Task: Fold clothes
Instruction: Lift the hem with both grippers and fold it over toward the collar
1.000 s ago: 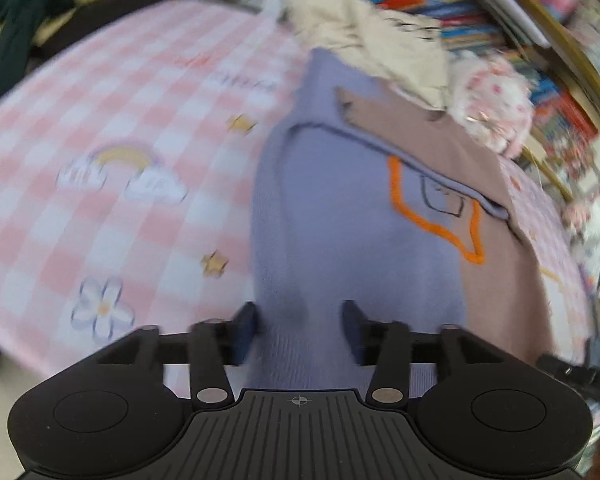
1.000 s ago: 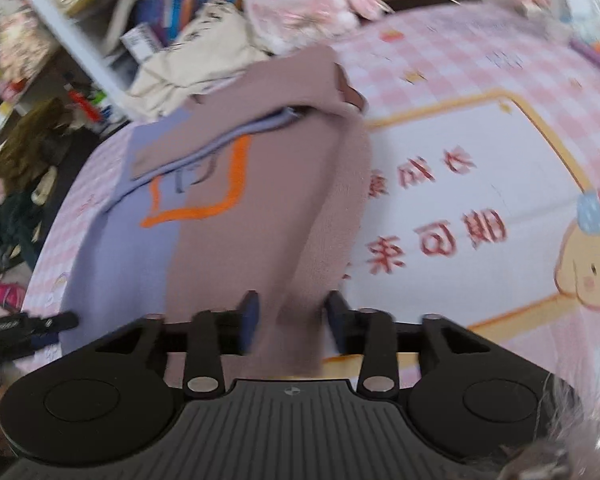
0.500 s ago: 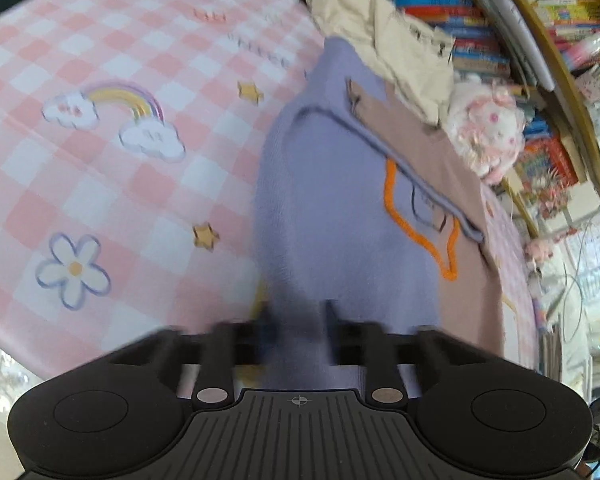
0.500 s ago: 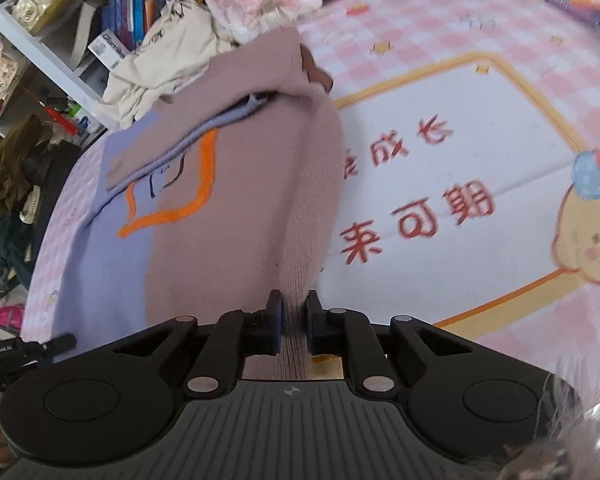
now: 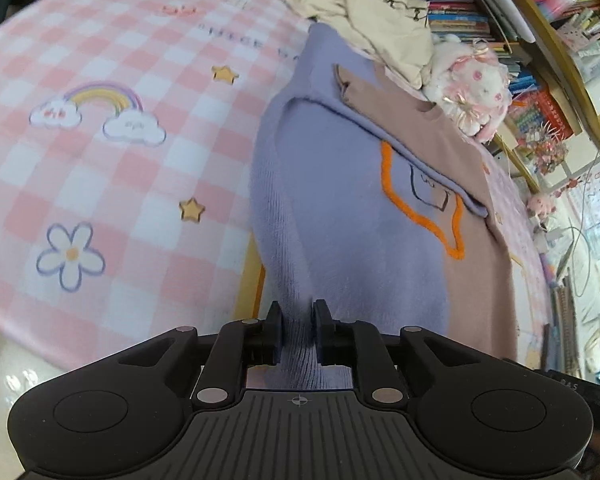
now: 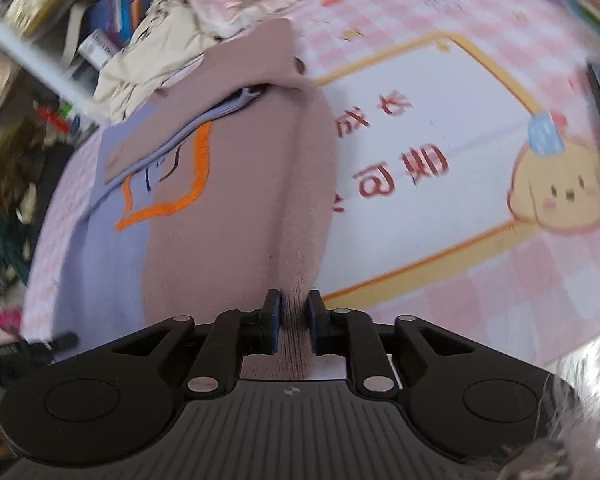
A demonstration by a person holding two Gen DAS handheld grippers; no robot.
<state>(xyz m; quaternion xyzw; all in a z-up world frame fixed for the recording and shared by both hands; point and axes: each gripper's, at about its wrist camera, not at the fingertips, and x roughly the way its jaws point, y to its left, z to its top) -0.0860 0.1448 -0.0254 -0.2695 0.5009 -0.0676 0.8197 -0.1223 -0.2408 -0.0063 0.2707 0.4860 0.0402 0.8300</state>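
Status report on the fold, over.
Left tongs easing open, lilac hem between the pads. Right tongs the same on the brown hem. Sweater flat on mat. Nothing in the way.

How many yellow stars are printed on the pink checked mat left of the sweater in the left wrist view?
2: one yellow star nearer the far edge, another closer, above the white flower. The lilac-and-mauve sweater may hide more.

Sweater (image 5: 340, 208): lilac half, dusty mauve-brown half (image 6: 236, 216), orange outline motif with thin dark line drawing. Blanket (image 5: 112, 168): pink-and-white check; printed rainbow, clouds, yellow stars, white flower; white panel, orange border, red characters, tan puppy (image 6: 560, 196). Crumpled cloth (image 5: 372, 20): cream.
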